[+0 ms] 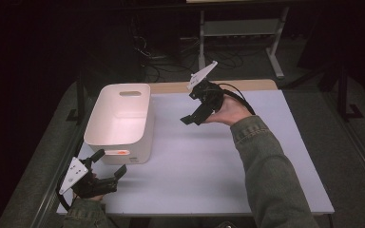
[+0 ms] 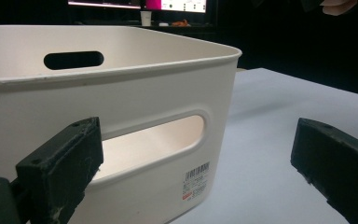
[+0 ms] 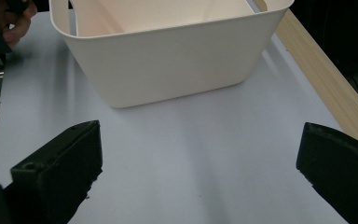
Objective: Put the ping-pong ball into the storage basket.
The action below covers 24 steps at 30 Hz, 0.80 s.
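Note:
A white plastic bin (image 1: pixel 123 118) with handle slots stands empty on the left part of the pale table (image 1: pixel 209 166). My left gripper (image 1: pixel 108 163) rests low at the bin's near end, open, with nothing between its fingers. In the left gripper view the bin's near wall (image 2: pixel 121 102), with its slot and barcode label, is close ahead, and the left gripper (image 2: pixel 198 172) has its jaws spread wide. My right gripper (image 1: pixel 191 107) is held above the table just right of the bin, open and empty. Seen from the right gripper view, the bin (image 3: pixel 168 60) lies ahead beyond the open right gripper (image 3: pixel 196 172).
A wooden strip (image 1: pixel 237 86) runs along the table's far edge; it also lines the right side (image 3: pixel 326 88) of the right gripper view. Beyond the table are floor cables and a white stand (image 1: pixel 240 28). Monitors (image 2: pixel 140 4) glow behind the bin.

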Tool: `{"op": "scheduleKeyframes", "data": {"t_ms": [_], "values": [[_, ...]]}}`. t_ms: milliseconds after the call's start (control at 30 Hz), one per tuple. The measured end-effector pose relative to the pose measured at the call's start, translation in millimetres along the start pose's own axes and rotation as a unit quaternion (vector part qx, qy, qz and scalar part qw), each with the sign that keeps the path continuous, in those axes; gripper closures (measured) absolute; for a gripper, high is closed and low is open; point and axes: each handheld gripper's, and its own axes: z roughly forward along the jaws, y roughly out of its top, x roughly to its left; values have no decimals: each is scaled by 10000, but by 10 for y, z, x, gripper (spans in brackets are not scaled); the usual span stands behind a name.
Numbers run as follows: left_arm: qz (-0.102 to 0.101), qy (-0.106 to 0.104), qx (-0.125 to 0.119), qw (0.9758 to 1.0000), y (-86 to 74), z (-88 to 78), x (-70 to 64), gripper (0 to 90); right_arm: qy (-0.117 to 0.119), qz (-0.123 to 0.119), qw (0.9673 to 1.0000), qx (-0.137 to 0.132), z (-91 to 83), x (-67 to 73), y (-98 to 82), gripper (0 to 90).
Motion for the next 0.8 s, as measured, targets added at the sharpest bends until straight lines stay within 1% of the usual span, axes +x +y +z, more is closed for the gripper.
{"op": "scheduleKeyframes", "data": {"t_ms": [167, 367, 700, 800], "values": [[1, -5, 3, 10000, 0, 2, 1, 17, -59, 64, 9999, -78, -70, -6, -93, 0], [2, -14, 1, 10000, -2, 5, 1, 17, -107, 243, 9996, -101, -120, -25, -247, 0], [8, -18, 15, 10000, -1, 7, 2, 17, -173, 358, 9992, -98, -180, -18, -423, 0], [6, -16, 13, 10000, -2, 9, 1, 17, -178, 395, 9989, -154, -208, -21, -468, 0]]}}
